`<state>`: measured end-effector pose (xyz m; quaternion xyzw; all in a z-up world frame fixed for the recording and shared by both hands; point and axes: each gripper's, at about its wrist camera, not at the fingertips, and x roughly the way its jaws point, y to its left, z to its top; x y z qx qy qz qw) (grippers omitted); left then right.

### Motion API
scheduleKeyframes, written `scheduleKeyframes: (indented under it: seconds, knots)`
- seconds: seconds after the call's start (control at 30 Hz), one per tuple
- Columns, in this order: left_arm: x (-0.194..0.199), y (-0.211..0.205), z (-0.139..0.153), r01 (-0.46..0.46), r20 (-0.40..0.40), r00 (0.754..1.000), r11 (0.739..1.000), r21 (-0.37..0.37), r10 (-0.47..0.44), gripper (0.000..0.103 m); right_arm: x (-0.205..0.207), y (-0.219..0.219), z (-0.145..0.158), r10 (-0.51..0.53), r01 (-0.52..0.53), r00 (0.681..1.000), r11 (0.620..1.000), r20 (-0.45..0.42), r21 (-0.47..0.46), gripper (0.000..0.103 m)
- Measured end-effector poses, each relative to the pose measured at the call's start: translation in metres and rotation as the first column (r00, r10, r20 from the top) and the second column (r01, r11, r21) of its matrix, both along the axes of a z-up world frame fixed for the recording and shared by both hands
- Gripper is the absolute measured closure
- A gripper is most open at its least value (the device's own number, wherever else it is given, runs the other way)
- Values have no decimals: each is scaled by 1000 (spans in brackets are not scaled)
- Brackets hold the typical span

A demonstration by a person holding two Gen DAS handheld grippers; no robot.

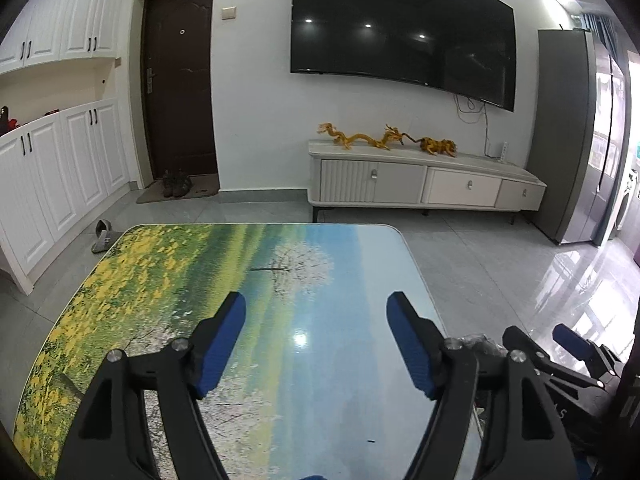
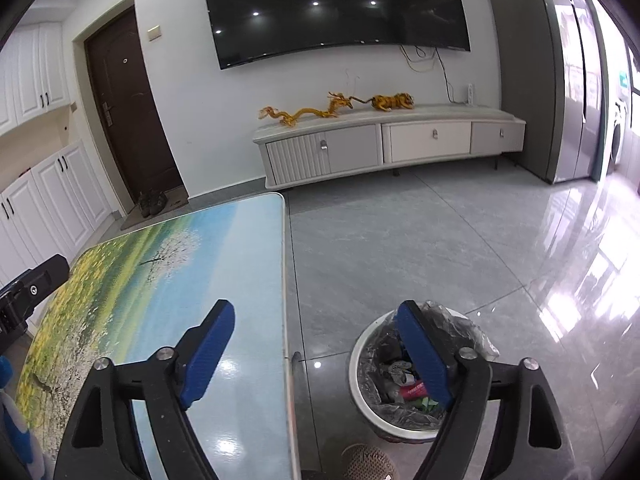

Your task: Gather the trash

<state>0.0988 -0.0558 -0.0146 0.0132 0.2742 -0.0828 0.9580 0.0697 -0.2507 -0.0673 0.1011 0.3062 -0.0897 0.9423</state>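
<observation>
My left gripper point(image 1: 316, 300) hovers open over the table point(image 1: 300, 248), whose top carries a printed landscape of yellow flowers and blue sky; nothing lies between the blue pads. To its right my right gripper point(image 1: 540, 340) shows beyond the table's edge. In the right wrist view my right gripper point(image 2: 316, 308) is open and empty, one finger over the table point(image 2: 168, 280), the other over a round white trash bin point(image 2: 354, 364) on the floor. The bin has a plastic liner and holds crumpled wrappers and scraps point(image 2: 404, 384). A finger point(image 2: 52, 268) of my left gripper pokes in at the left edge.
Across the grey tiled floor point(image 2: 400, 240), a white TV stand point(image 1: 424, 184) with golden dragon figures stands under a wall TV point(image 1: 400, 28). A dark door point(image 1: 180, 80) with shoes, white cabinets point(image 1: 52, 184) and a slipper point(image 1: 103, 236) are left. A grey fridge point(image 1: 568, 132) is right.
</observation>
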Motion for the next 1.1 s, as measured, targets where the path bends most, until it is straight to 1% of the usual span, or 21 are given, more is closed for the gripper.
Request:
scheduleKeyframes:
  seconds: [0.07, 0.13, 0.27, 0.3, 0.37, 0.53, 0.6, 0.8, 1.0, 1.1]
  knots:
    - [-3, 15, 1, -38, 11, 999, 999, -1, 38, 28, 0, 10, 3, -1, 1, 1000, 1000, 11, -27, 11]
    - [-5, 24, 2, -70, 18, 997, 998, 1, 70, 25, 0, 19, 6, -6, 7, 1000, 999, 24, -54, 7]
    - [-9, 43, 3, -136, 39, 990, 991, 6, 136, 18, 0, 31, 11, -26, 31, 998, 995, 48, -93, 4]
    - [-9, 46, 3, -148, 45, 988, 989, 11, 148, 16, 0, 34, 12, -35, 41, 998, 993, 54, -108, 3]
    - [-10, 50, 2, -168, 51, 985, 986, 21, 167, 14, 0, 38, 12, -46, 53, 997, 991, 61, -122, 3]
    - [-10, 54, 0, -208, 48, 977, 978, 27, 206, 12, -4, 33, 10, -75, 82, 995, 990, 60, -111, 3]
    - [-10, 53, -2, -214, 44, 976, 976, 35, 212, 9, -4, 30, 9, -85, 90, 995, 991, 55, -102, 3]
    - [-7, 43, -10, -216, 27, 976, 973, 77, 215, 8, -4, 25, 0, -100, 102, 994, 992, 34, -79, 3]
    - [1, 37, -21, -179, -40, 982, 979, 95, 183, 7, -4, 25, -4, -102, 103, 995, 992, 16, -68, 3]
    - [4, 37, -27, -168, -76, 982, 981, 97, 175, 7, -5, 24, -5, -104, 104, 995, 992, 12, -64, 3]
